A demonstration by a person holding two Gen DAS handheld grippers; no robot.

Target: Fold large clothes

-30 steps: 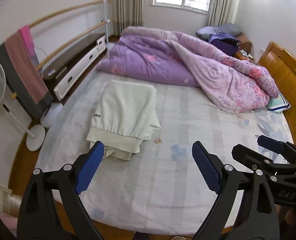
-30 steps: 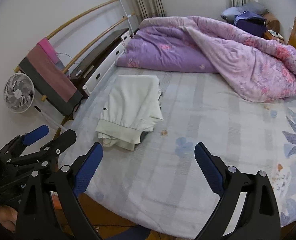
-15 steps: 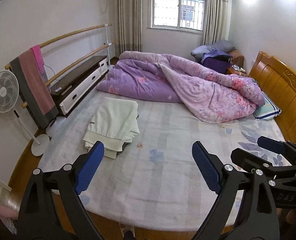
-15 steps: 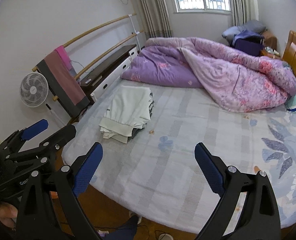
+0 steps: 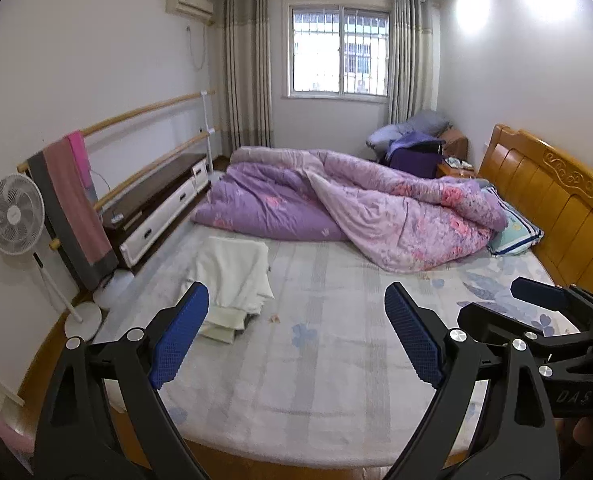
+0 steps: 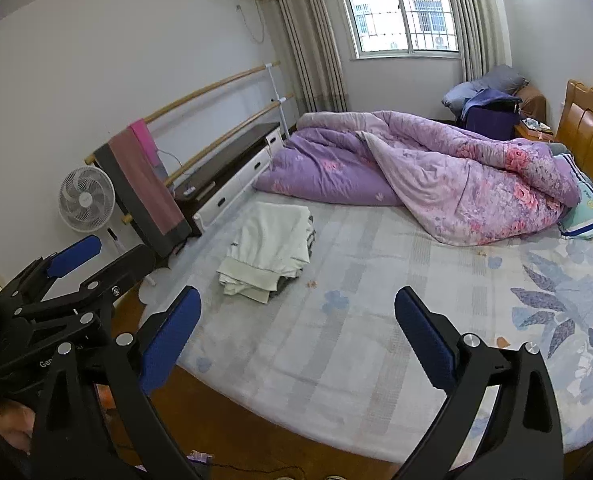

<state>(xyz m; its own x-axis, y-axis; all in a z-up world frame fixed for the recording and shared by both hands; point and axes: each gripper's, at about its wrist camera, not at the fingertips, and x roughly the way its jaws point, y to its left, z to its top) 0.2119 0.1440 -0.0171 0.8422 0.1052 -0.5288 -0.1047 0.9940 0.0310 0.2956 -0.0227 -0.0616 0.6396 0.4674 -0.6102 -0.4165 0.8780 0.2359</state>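
Observation:
A folded cream-white garment (image 5: pixel 234 276) lies on the left side of the bed (image 5: pixel 336 360), on top of a darker folded piece; it also shows in the right wrist view (image 6: pixel 272 248). My left gripper (image 5: pixel 296 336) is open and empty, held well back from the bed's foot edge. My right gripper (image 6: pixel 296 340) is open and empty, also back from the bed. Each gripper shows at the edge of the other's view: the right one (image 5: pixel 536 312), the left one (image 6: pixel 80 264).
A crumpled purple floral duvet (image 5: pixel 356 208) covers the far half of the bed. A wooden headboard (image 5: pixel 556 208) stands at the right. A fan (image 5: pixel 14 214), a rail with hung towels (image 5: pixel 72 200) and a low cabinet (image 5: pixel 156 208) line the left wall.
Both grippers have pulled back and tilted up from the bed, so the folded garment looks smaller and farther away. Both stay open and empty.

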